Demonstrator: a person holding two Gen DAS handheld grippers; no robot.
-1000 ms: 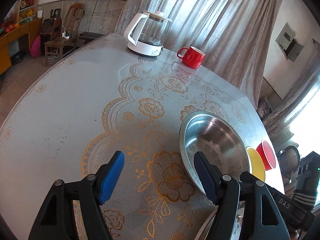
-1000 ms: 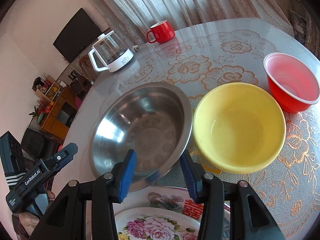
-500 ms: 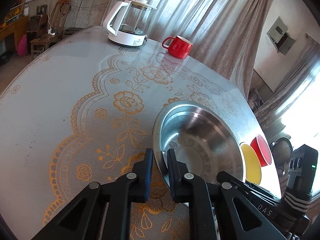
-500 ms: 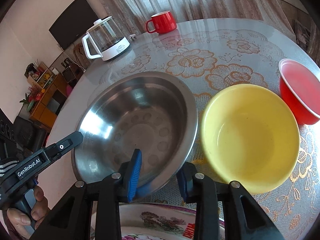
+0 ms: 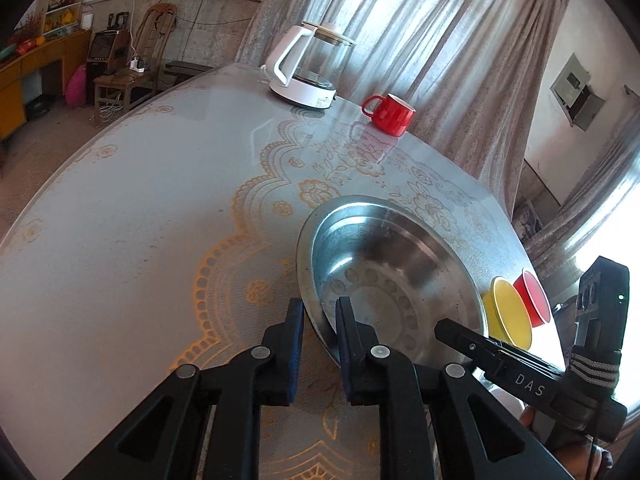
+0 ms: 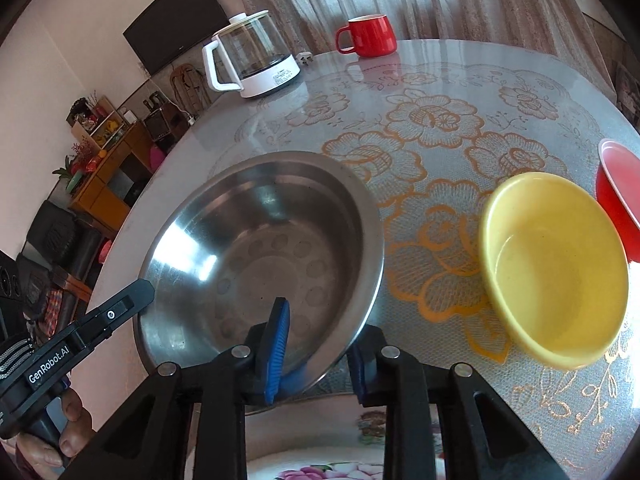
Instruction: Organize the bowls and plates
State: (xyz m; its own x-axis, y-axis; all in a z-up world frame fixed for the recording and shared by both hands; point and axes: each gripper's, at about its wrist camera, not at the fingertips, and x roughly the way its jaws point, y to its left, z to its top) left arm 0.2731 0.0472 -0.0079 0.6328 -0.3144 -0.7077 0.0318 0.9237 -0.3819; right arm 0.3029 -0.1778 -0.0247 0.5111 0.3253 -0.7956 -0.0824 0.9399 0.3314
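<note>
A wide steel bowl (image 5: 392,272) (image 6: 260,248) rests on the round lace-patterned table (image 5: 140,220). My left gripper (image 5: 320,316) is shut on its left rim, one pad outside and one inside. My right gripper (image 6: 320,348) straddles the bowl's near rim with its jaws closing; the blue inner pad (image 6: 280,340) is in the bowl and the other finger sits under the rim, not clamped. A yellow bowl (image 6: 556,264) stands right of the steel one, with a red bowl (image 6: 618,192) beyond it. A flowered plate (image 6: 320,468) lies under my right gripper.
A glass kettle with a white handle (image 5: 308,68) (image 6: 252,60) and a red mug (image 5: 392,114) (image 6: 370,36) stand at the table's far edge by the curtains. A person's hand (image 6: 68,432) holds the left gripper's handle. Chairs and cabinets stand beyond the table.
My left gripper moved right and shut on the steel bowl's left rim. My right gripper's jaws narrowed around the near rim and crept forward.
</note>
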